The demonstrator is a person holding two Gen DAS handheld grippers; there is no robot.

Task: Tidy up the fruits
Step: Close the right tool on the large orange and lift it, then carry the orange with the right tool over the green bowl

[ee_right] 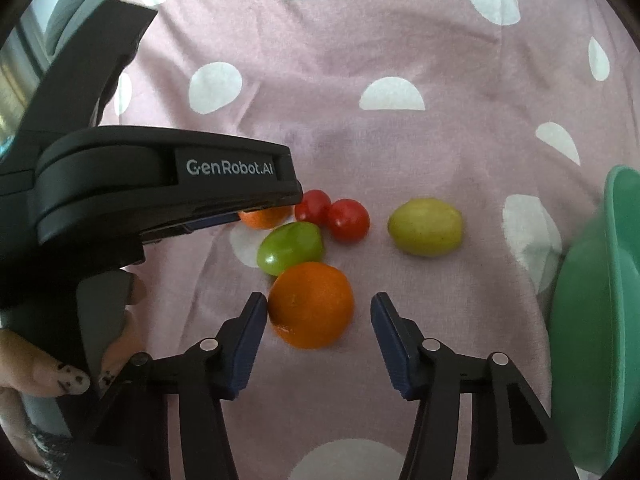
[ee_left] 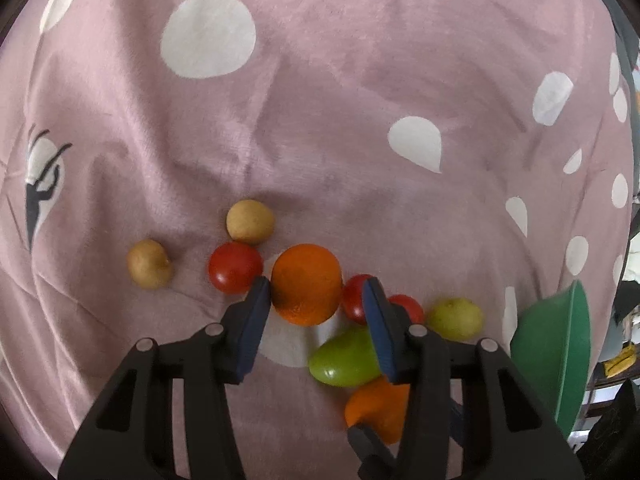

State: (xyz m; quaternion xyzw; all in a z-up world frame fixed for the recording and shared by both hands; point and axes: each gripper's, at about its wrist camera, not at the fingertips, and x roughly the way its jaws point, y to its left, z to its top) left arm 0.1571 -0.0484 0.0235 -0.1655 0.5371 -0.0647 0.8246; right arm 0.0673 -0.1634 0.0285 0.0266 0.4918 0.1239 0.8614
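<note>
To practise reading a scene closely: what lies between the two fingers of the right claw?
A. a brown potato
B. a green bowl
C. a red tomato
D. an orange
D: in the right wrist view an orange sits between the fingers of the right claw, touching the left finger, with a gap to the other; the tomatoes lie farther off.

A home, likely a bedroom: a soft pink blanket (ee_left: 320, 100) with white dots and a dancer print covers a bed, with loose fruit and a green bowl (ee_right: 592, 300).
</note>
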